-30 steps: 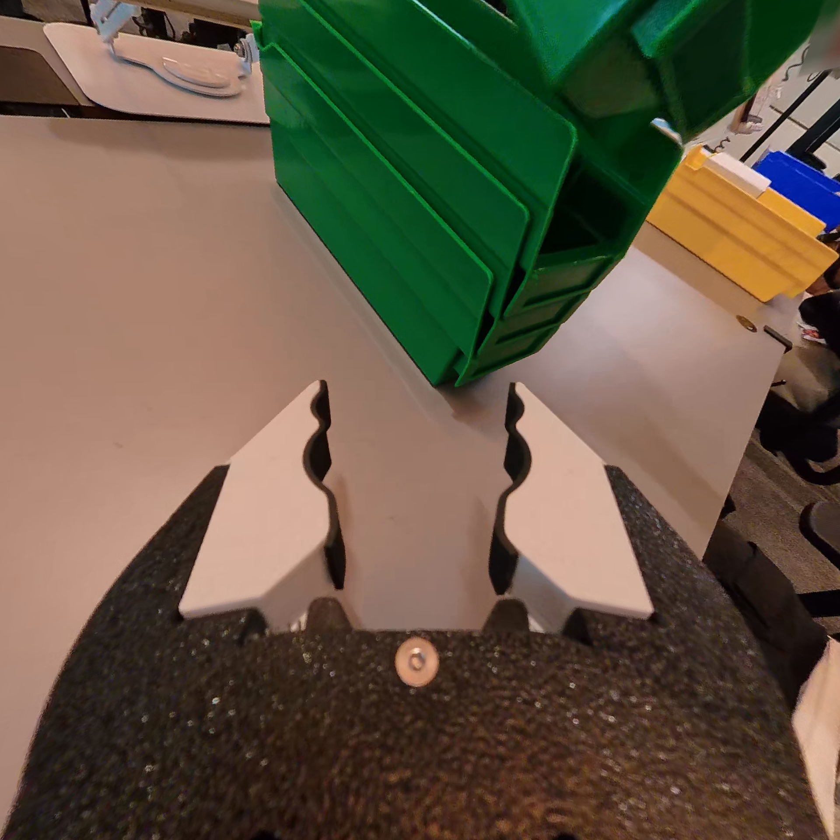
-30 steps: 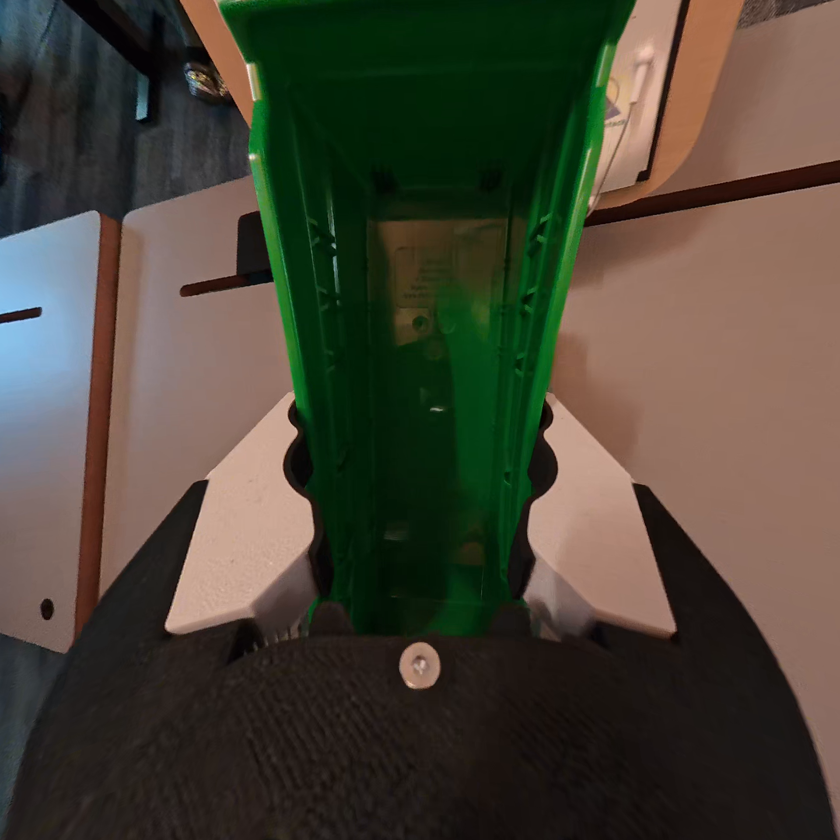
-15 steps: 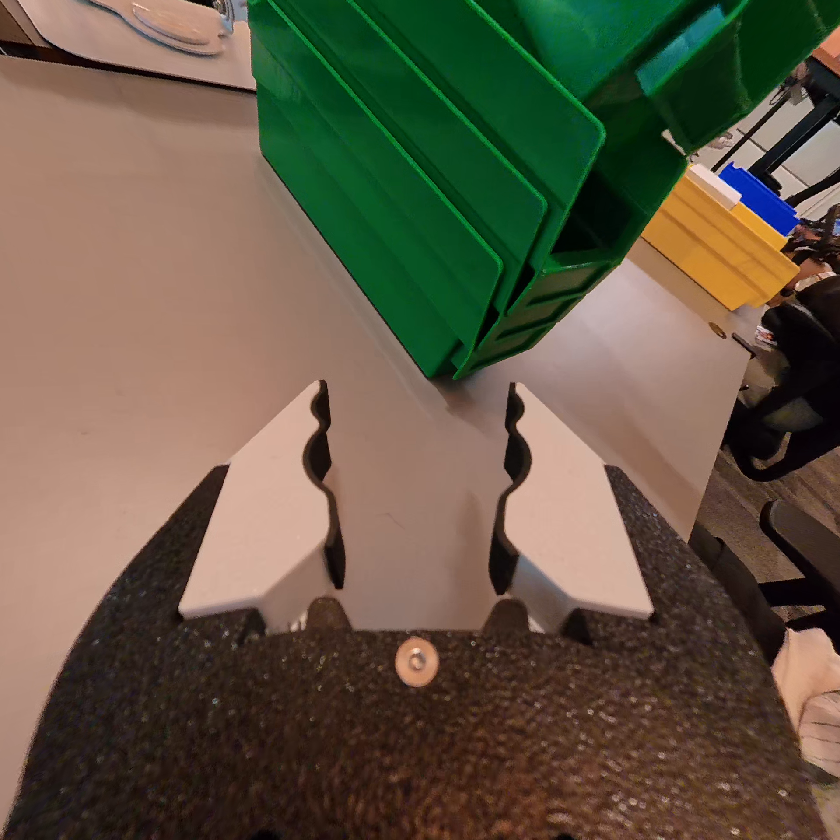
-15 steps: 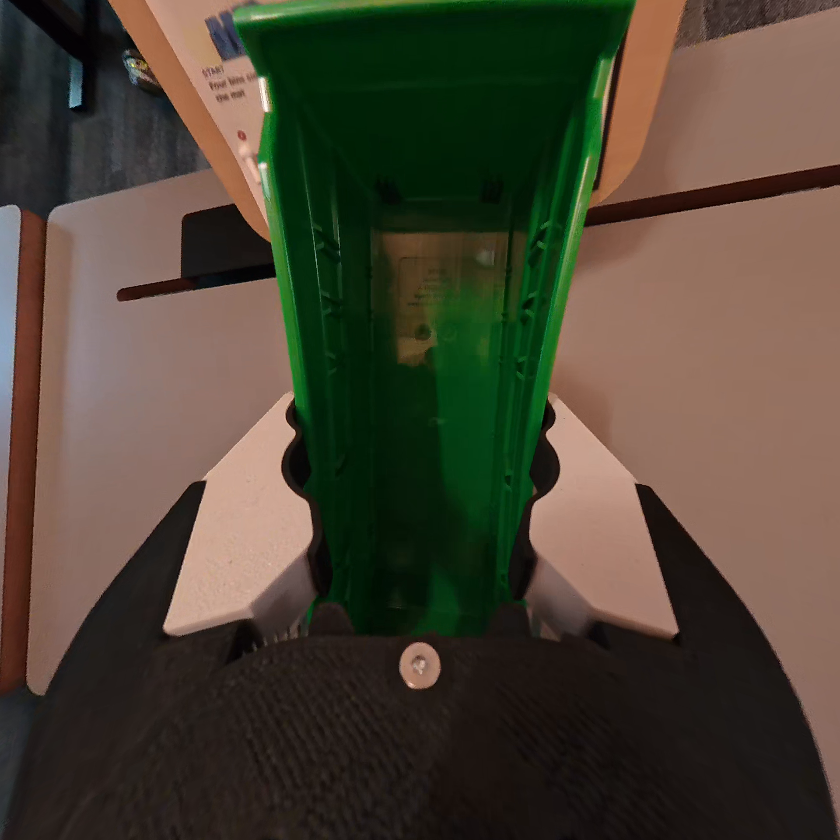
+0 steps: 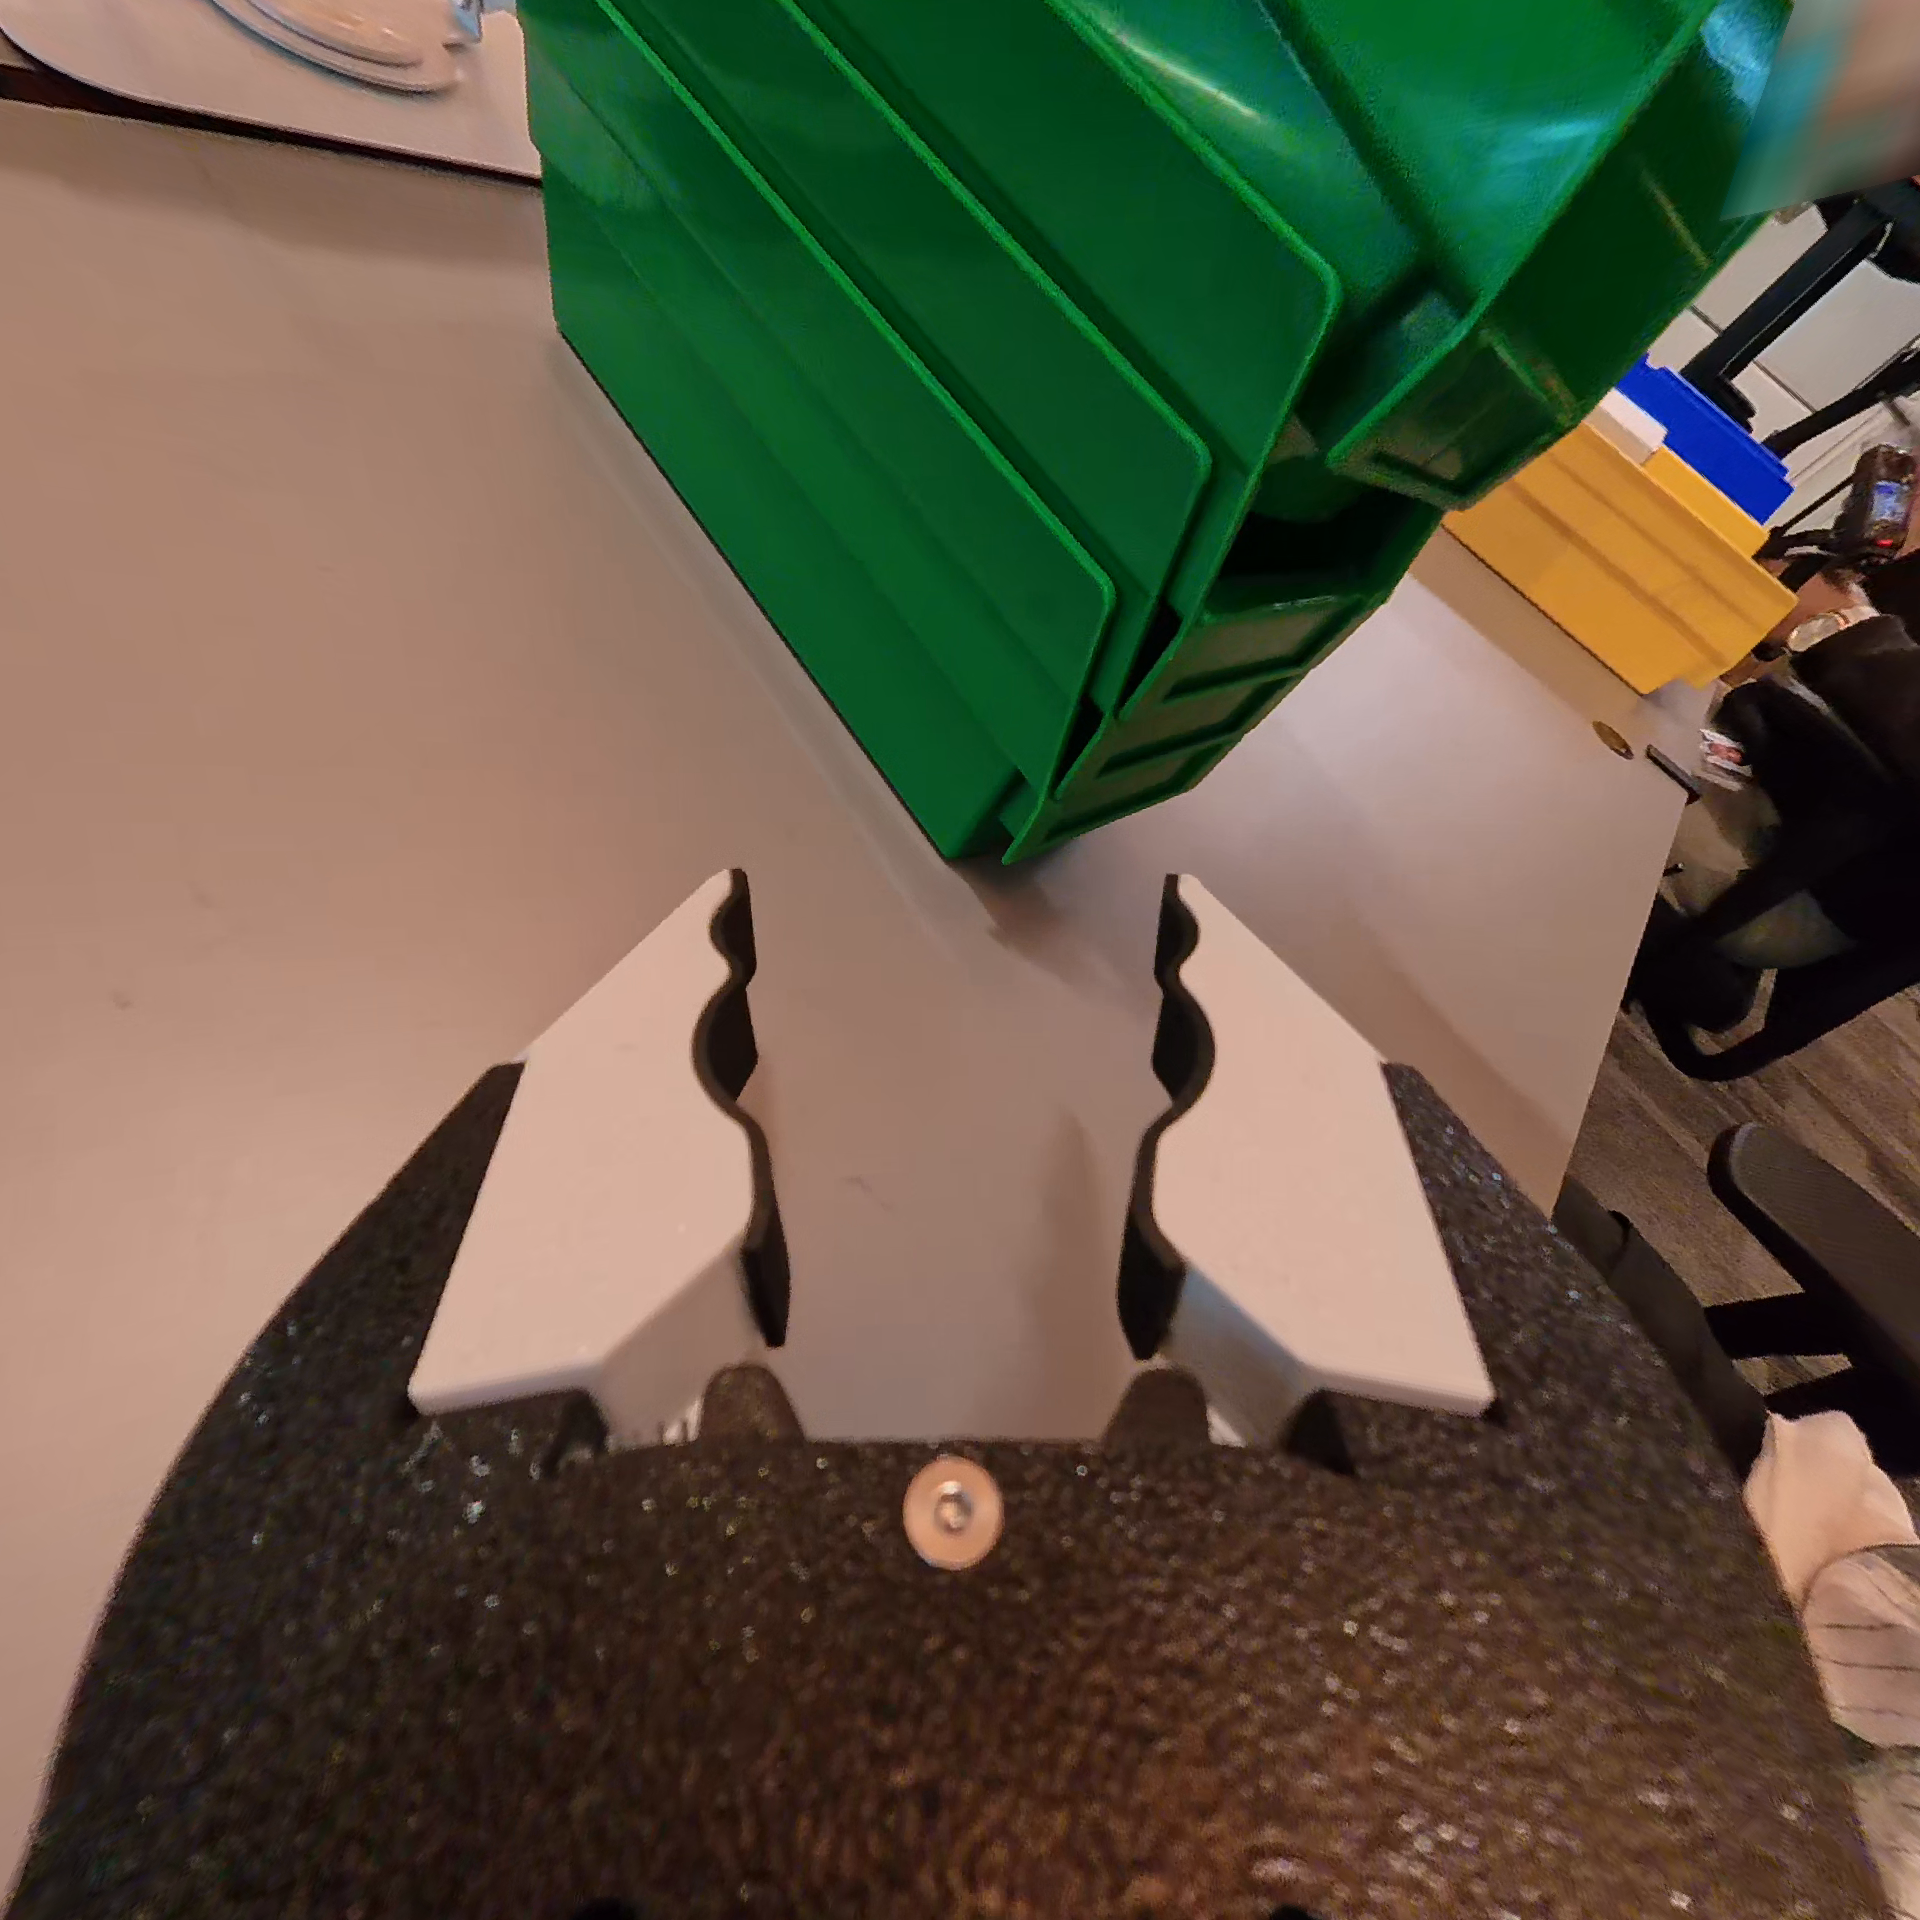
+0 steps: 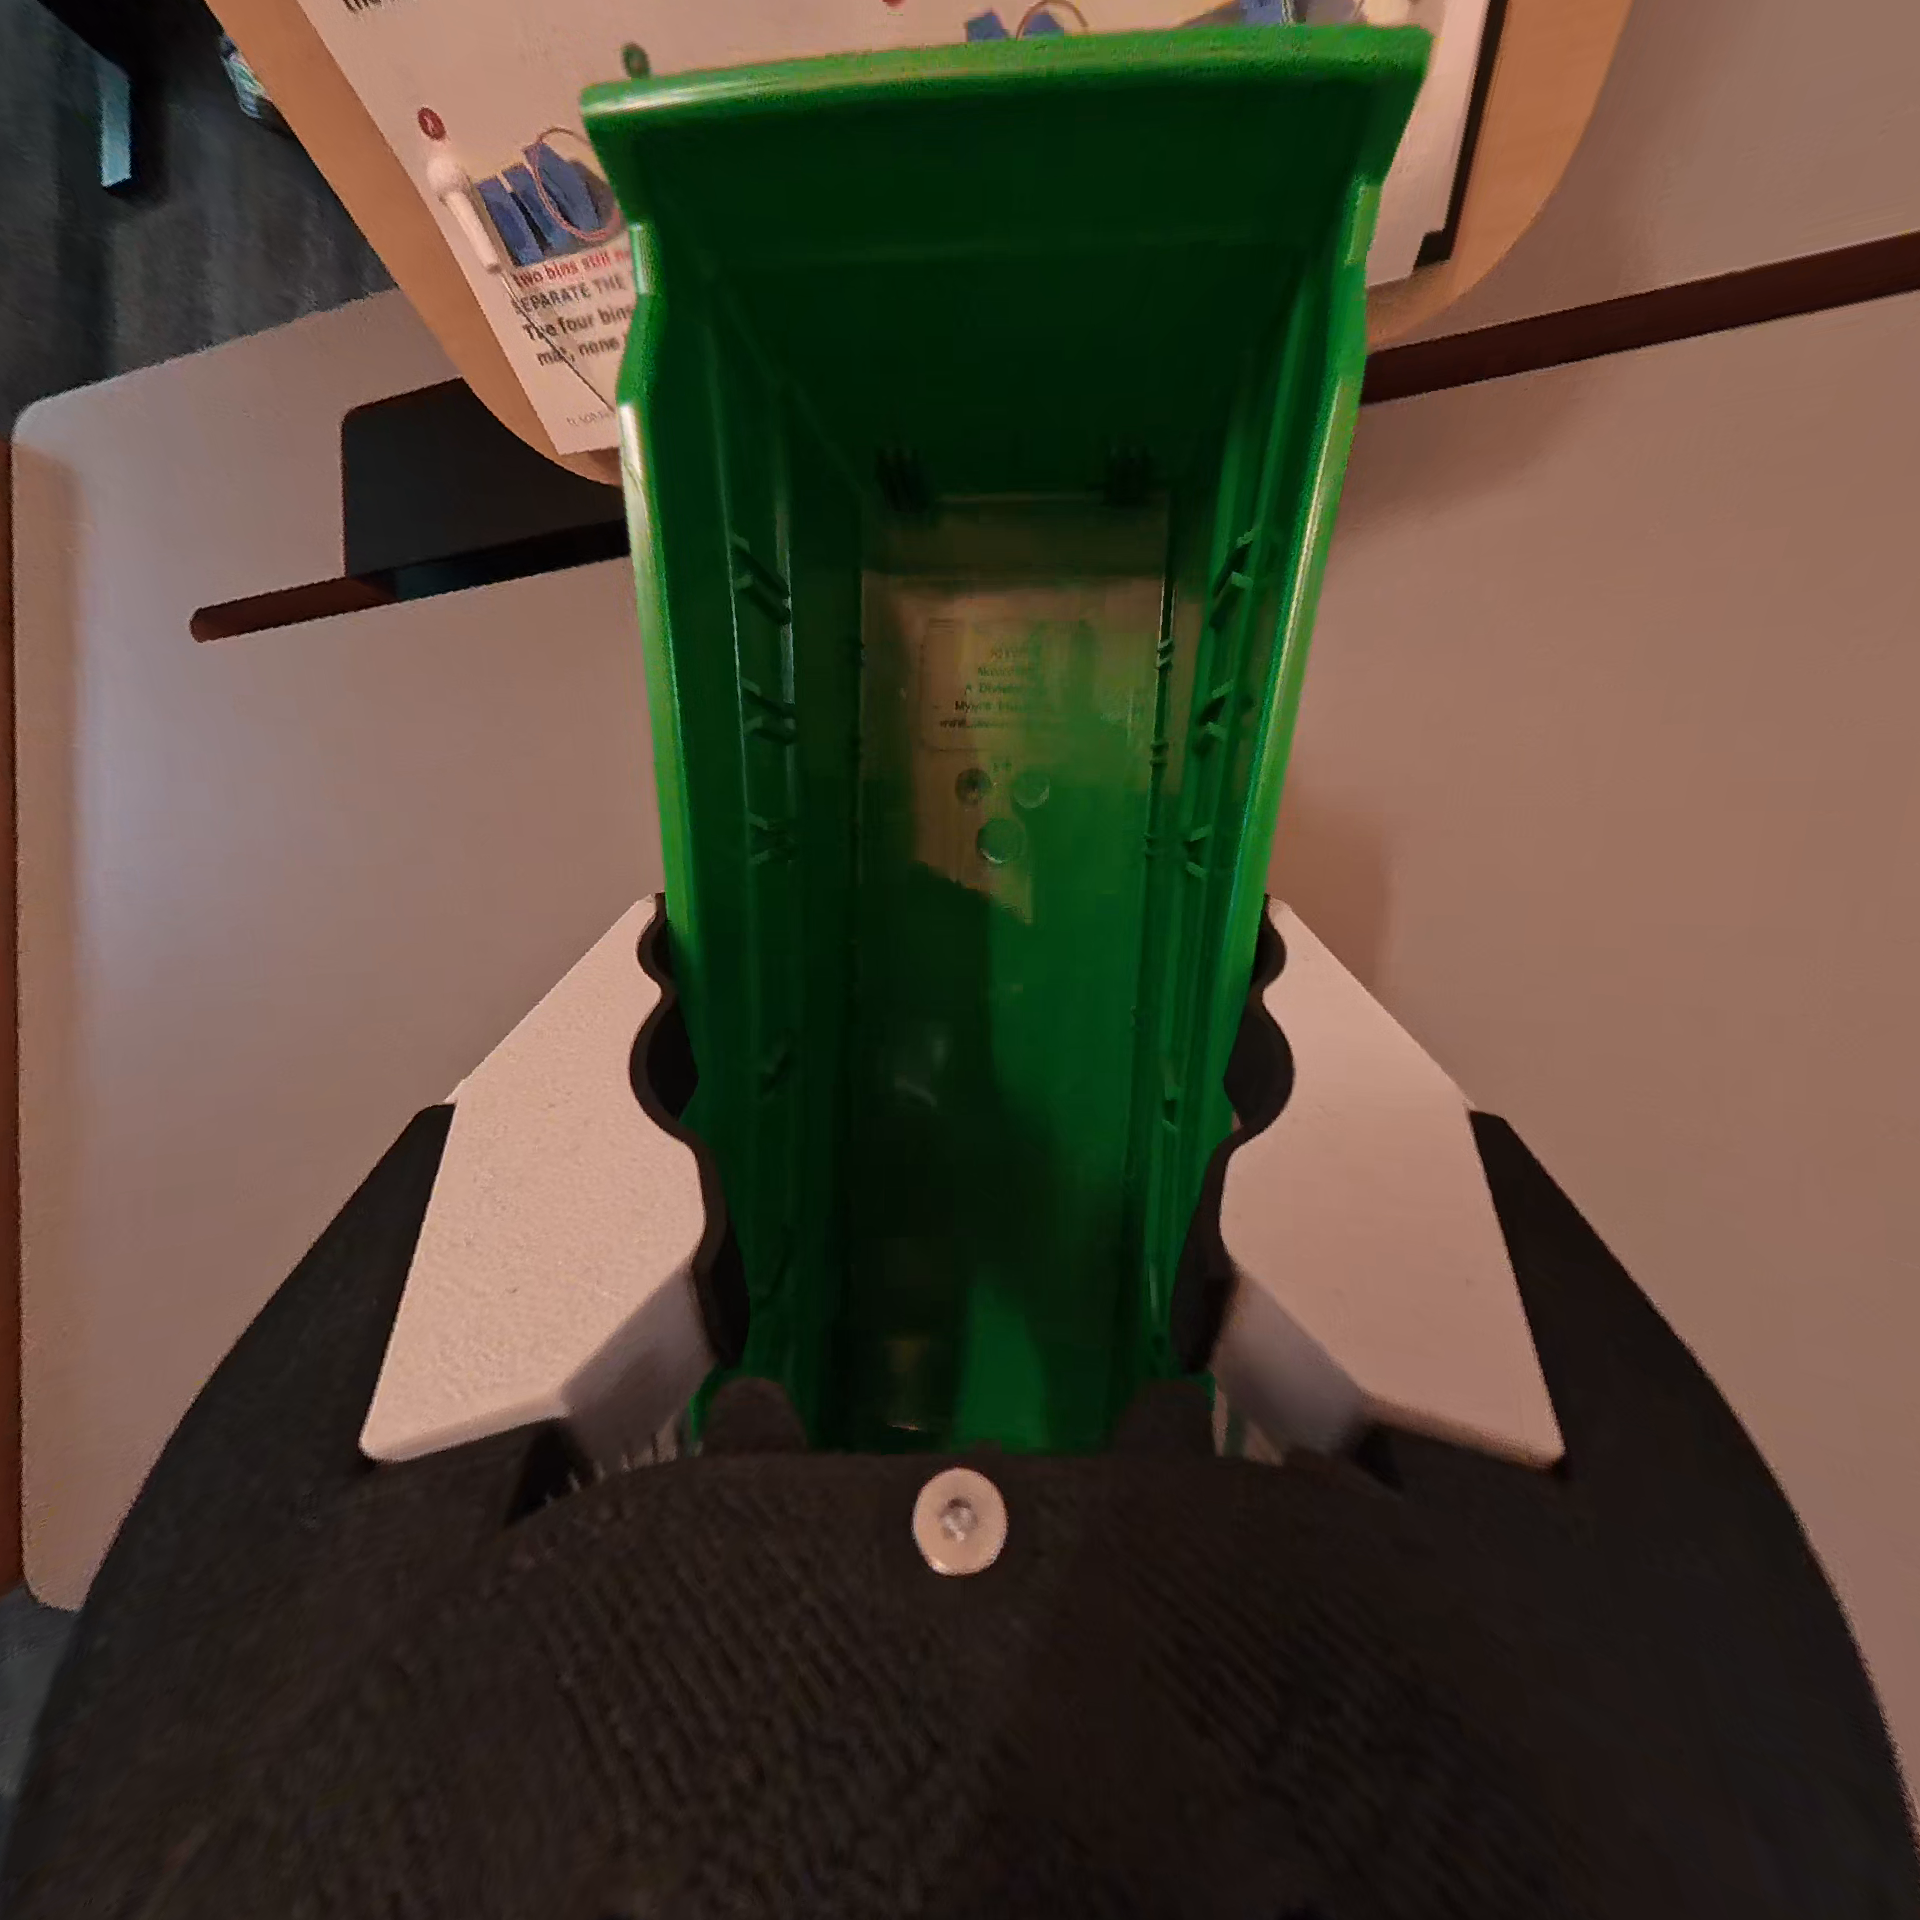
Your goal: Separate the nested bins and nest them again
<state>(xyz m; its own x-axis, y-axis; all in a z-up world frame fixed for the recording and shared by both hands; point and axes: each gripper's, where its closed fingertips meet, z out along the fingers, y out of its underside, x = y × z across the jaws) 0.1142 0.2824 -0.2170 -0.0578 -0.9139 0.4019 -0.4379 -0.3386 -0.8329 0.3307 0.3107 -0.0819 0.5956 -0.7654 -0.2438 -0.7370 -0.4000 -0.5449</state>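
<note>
A stack of nested green bins [image 5: 894,436] stands on the beige table [image 5: 260,623], just ahead of my left gripper [image 5: 951,904]. That gripper is open and empty, low over the table. Another green bin [image 5: 1538,208] hangs tilted above the stack's top right, partly over its opening. My right gripper [image 6: 961,925] is shut on this green bin [image 6: 997,623], its fingers pressed on both side walls, and I look down into its open inside. The right gripper itself does not show in the left wrist view.
Yellow bins [image 5: 1621,582] and a blue bin [image 5: 1704,436] sit at the table's far right edge. Office chairs [image 5: 1818,1247] stand beyond that edge. A printed instruction sheet on a wooden board [image 6: 499,229] lies past the held bin. A white mat [image 5: 260,62] lies at the far left.
The held green bin has come lower and closer over the stack. My left gripper has edged nearer the stack and stays open. The right view has shifted forward over the table toward the sheet.
</note>
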